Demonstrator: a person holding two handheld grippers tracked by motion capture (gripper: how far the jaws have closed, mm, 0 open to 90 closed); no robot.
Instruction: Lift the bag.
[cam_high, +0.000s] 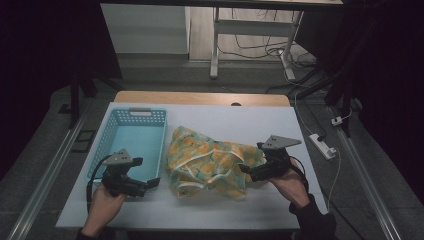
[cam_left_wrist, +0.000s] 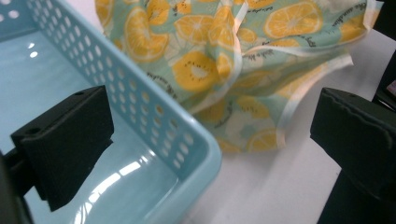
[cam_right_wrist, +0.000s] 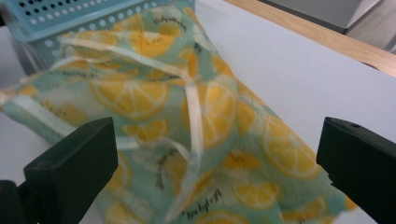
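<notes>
A crumpled cloth with a lemon print on pale green (cam_high: 212, 162) lies on the white table between the two grippers; it also appears in the left gripper view (cam_left_wrist: 224, 60) and the right gripper view (cam_right_wrist: 187, 116). A light blue perforated basket (cam_high: 116, 131) stands just left of the cloth. My left gripper (cam_high: 152, 184) is open at the basket's near right corner (cam_left_wrist: 205, 154), one jaw over the basket's inside, the other over the table. My right gripper (cam_high: 246, 170) is open at the cloth's right edge, its jaws spread on either side of the fabric (cam_right_wrist: 215, 177).
The white table top (cam_high: 260, 122) has bare room behind the cloth and along its front edge. A wooden strip (cam_high: 200, 98) runs along the far side. On the floor to the right lie a power strip (cam_high: 322, 145) and cables.
</notes>
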